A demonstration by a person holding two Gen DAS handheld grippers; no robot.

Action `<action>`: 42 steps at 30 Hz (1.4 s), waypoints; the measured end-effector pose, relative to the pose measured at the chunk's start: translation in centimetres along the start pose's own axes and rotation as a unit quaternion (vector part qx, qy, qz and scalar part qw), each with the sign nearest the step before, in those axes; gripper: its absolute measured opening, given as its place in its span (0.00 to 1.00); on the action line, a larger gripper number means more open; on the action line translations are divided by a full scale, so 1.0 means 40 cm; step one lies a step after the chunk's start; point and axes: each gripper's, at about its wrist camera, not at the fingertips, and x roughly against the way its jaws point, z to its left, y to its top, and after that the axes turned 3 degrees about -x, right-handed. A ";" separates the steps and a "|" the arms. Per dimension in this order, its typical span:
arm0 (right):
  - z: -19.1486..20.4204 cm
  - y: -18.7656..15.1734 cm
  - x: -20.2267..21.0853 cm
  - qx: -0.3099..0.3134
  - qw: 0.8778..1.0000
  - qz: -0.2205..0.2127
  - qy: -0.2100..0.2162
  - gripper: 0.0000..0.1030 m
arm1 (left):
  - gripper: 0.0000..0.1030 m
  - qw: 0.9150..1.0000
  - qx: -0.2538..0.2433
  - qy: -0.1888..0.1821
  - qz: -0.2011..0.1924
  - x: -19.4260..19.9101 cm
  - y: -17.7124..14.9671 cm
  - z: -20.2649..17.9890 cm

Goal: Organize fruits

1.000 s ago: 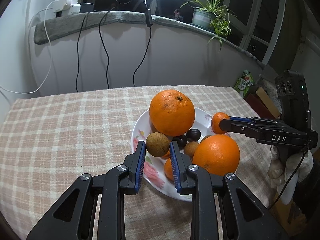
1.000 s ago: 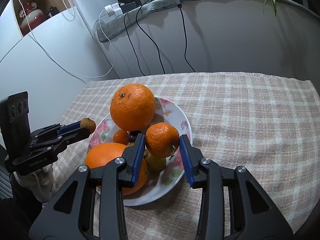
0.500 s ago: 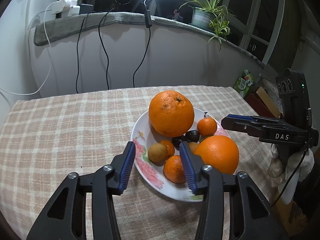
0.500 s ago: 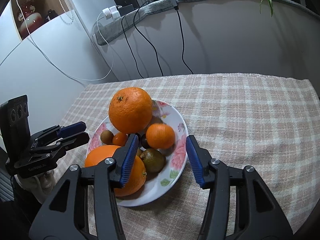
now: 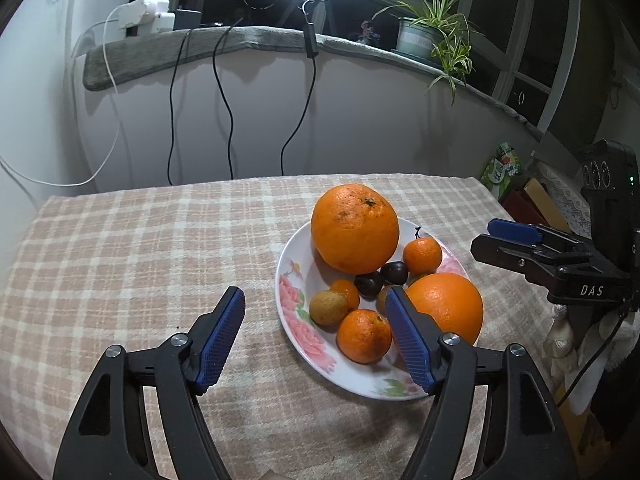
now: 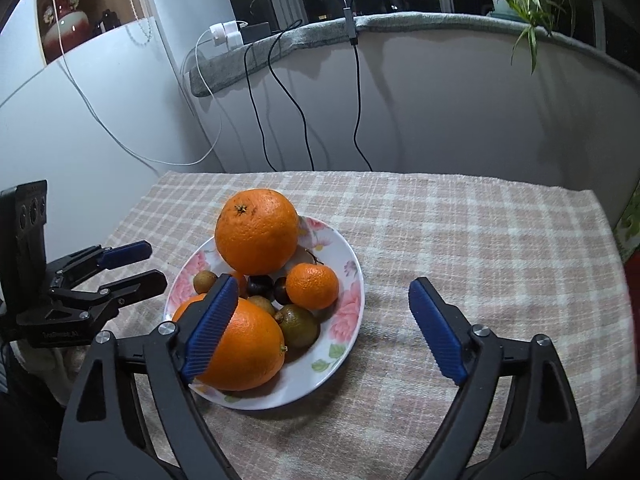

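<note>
Right, both grippers w/ jaws spread and nothing pinched. Left gripper (image 5: 314,334) has just been opening; its blue pads stand wide, one over the checked tablecloth (image 5: 140,248), the other above the near rim of the floral plate (image 5: 292,308), w/ no fruit pressed btwn them. Right gripper (image 6: 320,320) has likewise just been opening; its left pad hangs in front of the near big orange (image 6: 244,352), its right pad over bare cloth well to the right of the plate, gripping nothing. All fruit sits on the plate, which rests on the cloth approx. mid-table. In the left wrist view: a big orange (image 5: 355,229) at the far side, stem end up; a second big one at the right edge of the plate; a small mandarin (image 5: 423,255) w/ a short stalk just right of the far big orange; another small mandarin (image 5: 363,335) at the near side; a brown longan-like fruit (image 5: 328,307) beside it, touching a tiny orange one (image 5: 347,291); two dark round fruits (image 5: 382,278) in the middle. Right wrist view adds a greenish-brown fruit (image 6: 298,326) tucked against the near big orange. Behind the table: a curved ledge w/ cables (image 5: 224,100) hanging down, a charger block (image 5: 146,16), and a potted spider plant (image 5: 432,36).
</note>
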 end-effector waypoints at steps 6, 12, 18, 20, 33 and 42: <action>0.008 -0.005 0.009 0.011 1.000 -0.005 -0.023 0.89 | 0.71 1.000 -0.005 0.016 -0.002 0.012 -0.001 -0.009; -0.002 -0.010 0.025 -0.001 1.000 -0.012 -0.029 0.89 | 0.71 0.999 -0.006 0.038 -0.015 0.032 -0.003 -0.016; 0.003 -0.019 0.056 -0.004 0.998 -0.031 -0.046 0.89 | 0.75 0.999 0.001 0.047 -0.024 0.058 -0.008 -0.026; 0.004 -0.023 0.069 -0.007 0.998 -0.039 -0.051 0.89 | 0.78 0.998 0.004 0.050 -0.033 0.072 -0.011 -0.030; 0.004 -0.058 0.138 -0.030 0.994 -0.072 -0.072 0.91 | 0.79 0.996 0.004 0.061 -0.064 0.139 -0.020 -0.061; -0.001 -0.076 0.152 -0.037 0.993 -0.081 -0.074 1.00 | 0.79 0.996 0.002 0.061 -0.073 0.155 -0.020 -0.071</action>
